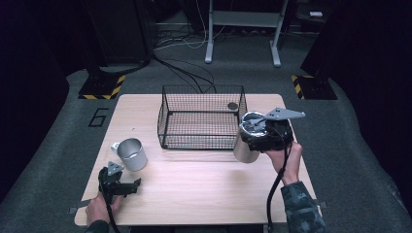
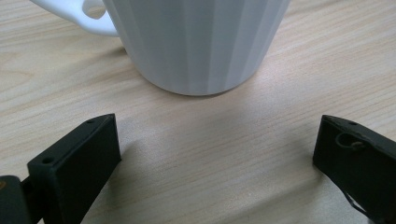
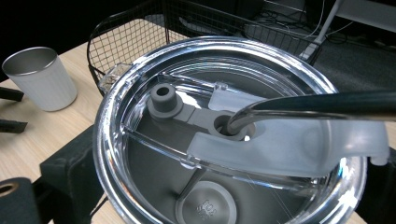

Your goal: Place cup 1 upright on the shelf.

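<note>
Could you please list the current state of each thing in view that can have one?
White ribbed mug with a handle: upright on the table, ungripped.
Steel tumbler with a clear plastic lid: lid on, straw through it, held by the right tool beside the basket.
Black wire basket: upright; contents cannot be told.
Left tool: open, short of the mug.
</note>
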### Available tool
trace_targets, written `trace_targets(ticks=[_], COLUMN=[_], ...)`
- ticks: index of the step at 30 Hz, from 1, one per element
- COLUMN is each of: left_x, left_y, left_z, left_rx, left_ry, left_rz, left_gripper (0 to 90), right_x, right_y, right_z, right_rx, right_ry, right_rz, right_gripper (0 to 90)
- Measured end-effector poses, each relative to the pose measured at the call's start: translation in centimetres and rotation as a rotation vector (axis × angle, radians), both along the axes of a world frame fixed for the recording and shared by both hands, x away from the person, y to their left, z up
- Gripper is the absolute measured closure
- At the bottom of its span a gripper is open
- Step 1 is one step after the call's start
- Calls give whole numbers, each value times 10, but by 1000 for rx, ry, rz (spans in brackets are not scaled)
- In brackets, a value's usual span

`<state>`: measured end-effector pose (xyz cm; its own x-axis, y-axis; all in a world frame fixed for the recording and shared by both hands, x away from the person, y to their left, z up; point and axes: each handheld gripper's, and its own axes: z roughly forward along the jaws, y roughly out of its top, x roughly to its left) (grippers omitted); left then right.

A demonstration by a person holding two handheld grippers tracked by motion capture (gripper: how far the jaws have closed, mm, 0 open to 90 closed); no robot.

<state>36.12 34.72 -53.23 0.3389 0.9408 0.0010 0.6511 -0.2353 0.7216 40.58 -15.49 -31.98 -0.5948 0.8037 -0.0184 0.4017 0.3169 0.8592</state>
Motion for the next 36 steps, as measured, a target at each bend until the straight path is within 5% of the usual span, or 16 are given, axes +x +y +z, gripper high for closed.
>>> trace_targets(ticks=[36], left_x=[1], left_y=[1], left_z=[0], left_rx=[8], left_ry=[0], left_rz=[1], left_gripper=[5], right_x=[51], right_y=[33], right_z=[32], right_rx=[29], right_ry=[-19], right_rz=[14], right_gripper=[33])
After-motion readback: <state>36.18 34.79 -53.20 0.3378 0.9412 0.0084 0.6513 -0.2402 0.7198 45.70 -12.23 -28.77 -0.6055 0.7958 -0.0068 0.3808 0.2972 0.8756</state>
